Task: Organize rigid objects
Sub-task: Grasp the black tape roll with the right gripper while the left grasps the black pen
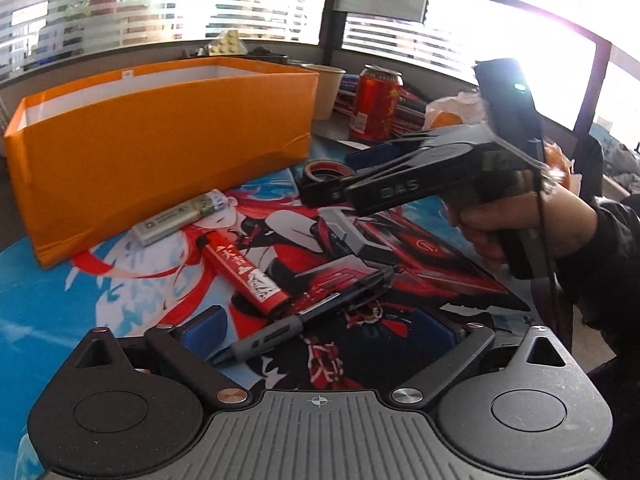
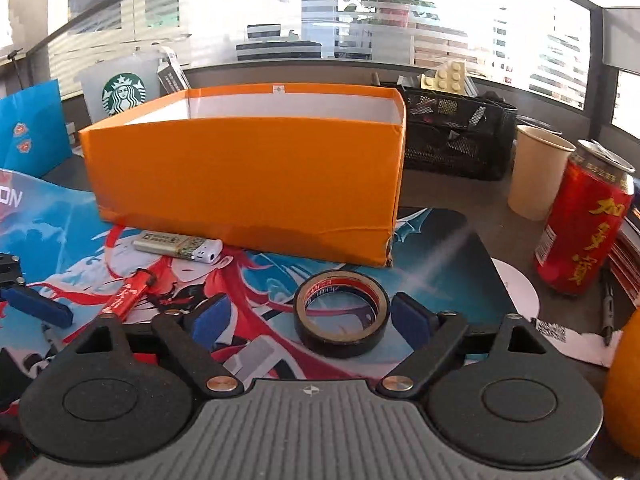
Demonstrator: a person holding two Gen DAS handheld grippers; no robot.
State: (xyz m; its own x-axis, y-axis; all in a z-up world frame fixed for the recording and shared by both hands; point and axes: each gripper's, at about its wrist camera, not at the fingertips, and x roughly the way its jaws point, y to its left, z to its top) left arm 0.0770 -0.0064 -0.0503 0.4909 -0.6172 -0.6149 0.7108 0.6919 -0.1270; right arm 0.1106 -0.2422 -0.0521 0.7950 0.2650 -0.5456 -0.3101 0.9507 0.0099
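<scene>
Nothing you can confirm is in the orange box [image 2: 248, 184] yet: only its white inner walls show above the rim, and the floor is hidden from both views. All four loose items are out on the printed desk mat [image 1: 60, 300]. The pale lighter [image 1: 180, 218] lies close against the box's front wall, the red lighter [image 1: 244, 276] lies just beside the grey-grip pen [image 1: 304, 320], and the roll of black tape [image 2: 340, 316] lies flat further right. Your right gripper [image 2: 308, 316] is spread wide and holds nothing — the tape sits between its blue pads [image 2: 412, 316], nearer the right-hand one, not yet touched as far as the right wrist view shows. Your left gripper [image 1: 328, 332] is also wide open and empty, poised over the pen, whose grip end lies just beside its left pad. Judged state: the task is at its start, four items left to box. The tape looks like the step in hand; the pen, or the red lighter, is likely the left gripper's next.
</scene>
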